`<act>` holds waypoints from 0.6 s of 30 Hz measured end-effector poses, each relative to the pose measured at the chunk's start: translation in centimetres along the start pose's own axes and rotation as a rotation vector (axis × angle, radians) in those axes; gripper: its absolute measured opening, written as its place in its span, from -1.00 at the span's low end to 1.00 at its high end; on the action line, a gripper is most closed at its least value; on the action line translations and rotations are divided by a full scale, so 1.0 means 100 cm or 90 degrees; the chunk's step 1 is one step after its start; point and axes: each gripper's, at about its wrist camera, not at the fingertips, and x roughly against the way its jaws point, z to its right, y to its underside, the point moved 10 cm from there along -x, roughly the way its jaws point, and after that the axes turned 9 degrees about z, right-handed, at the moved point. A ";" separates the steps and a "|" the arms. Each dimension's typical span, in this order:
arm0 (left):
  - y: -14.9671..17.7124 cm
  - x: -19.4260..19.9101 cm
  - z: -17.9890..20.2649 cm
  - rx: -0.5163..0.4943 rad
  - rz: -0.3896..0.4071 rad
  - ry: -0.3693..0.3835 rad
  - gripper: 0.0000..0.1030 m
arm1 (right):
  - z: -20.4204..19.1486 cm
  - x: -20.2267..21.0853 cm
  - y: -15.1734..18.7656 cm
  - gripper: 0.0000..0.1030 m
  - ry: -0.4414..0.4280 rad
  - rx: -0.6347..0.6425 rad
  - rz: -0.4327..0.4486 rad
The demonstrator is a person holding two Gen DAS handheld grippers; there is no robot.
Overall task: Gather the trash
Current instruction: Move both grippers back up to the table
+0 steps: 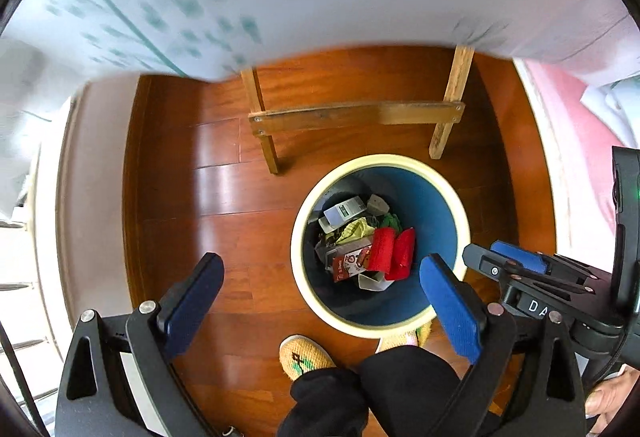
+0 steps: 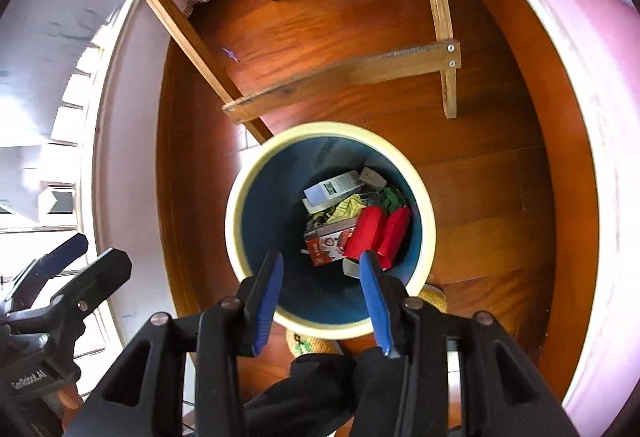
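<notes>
Blue-lined bin (image 2: 416, 249) of trash (image 2: 356, 221), below empty right gripper (image 2: 322, 269)

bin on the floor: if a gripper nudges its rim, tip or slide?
The bin probably slides rather than tips: it stands upright on glossy wood floor. Likely light, holding only wrappers and the red cups at the bottom. Its rim looks round and smooth, so pads may slip off.

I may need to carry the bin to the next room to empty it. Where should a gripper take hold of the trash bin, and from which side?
Grip the trash bin by its cream rim, coming straight down with one finger inside and one outside the wall. It stands upright and open-topped, and the round body looks too wide for the jaws. The near arc, by the right gripper, looks easiest; the trash lies low inside, clear of the rim.
</notes>
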 end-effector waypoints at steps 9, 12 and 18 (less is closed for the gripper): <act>-0.029 0.110 0.004 -0.014 0.033 0.026 0.90 | -0.051 0.098 -0.016 -0.22 -0.016 0.013 0.037; -0.042 0.151 0.005 -0.018 0.052 0.036 0.90 | -0.071 0.136 -0.021 -0.22 -0.020 0.024 0.053; -0.071 0.234 0.001 -0.038 0.112 0.055 0.90 | -0.108 0.207 -0.035 -0.22 -0.017 0.084 0.101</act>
